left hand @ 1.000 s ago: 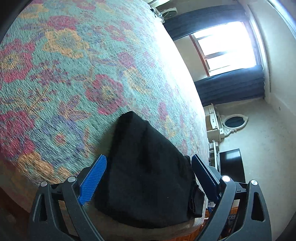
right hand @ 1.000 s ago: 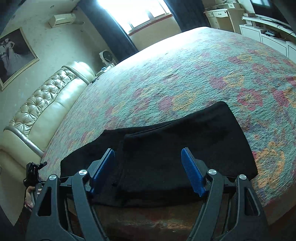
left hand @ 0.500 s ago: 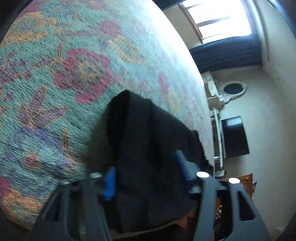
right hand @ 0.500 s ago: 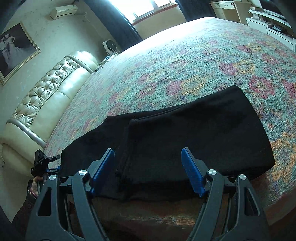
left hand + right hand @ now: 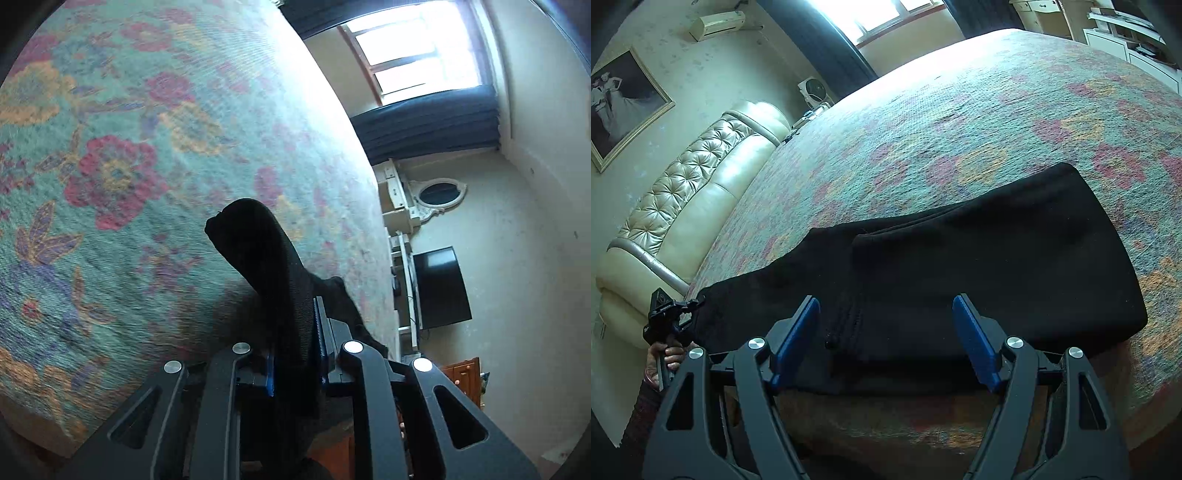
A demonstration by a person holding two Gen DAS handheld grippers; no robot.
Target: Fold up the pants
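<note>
Only part of the black pants (image 5: 979,266) can be read: their near hem runs behind the right gripper (image 5: 886,336) and over the near edge of the bed, and the dark knit swallows most seams and folds. Leftmost, in the right wrist view, the left gripper (image 5: 670,314) sits at the narrow leg end by the bed's left edge, small and dim, a hand around its grip. In its own view that left gripper (image 5: 295,343) has its blue pads clamped together on a bunched ridge of the cloth (image 5: 266,258), which rises from the floral bedspread (image 5: 110,166) and hides whatever lies behind it. The bedspread is a coarse woven teal with red and orange flowers. Rightward, the pants lie along the near edge, long axis running left to right, one layer doubled over the other with a stepped edge near the middle, the wider end toward the right. The right gripper hovers over that middle, blue-padded fingers (image 5: 973,341) spread wide apart, holding nothing.
</note>
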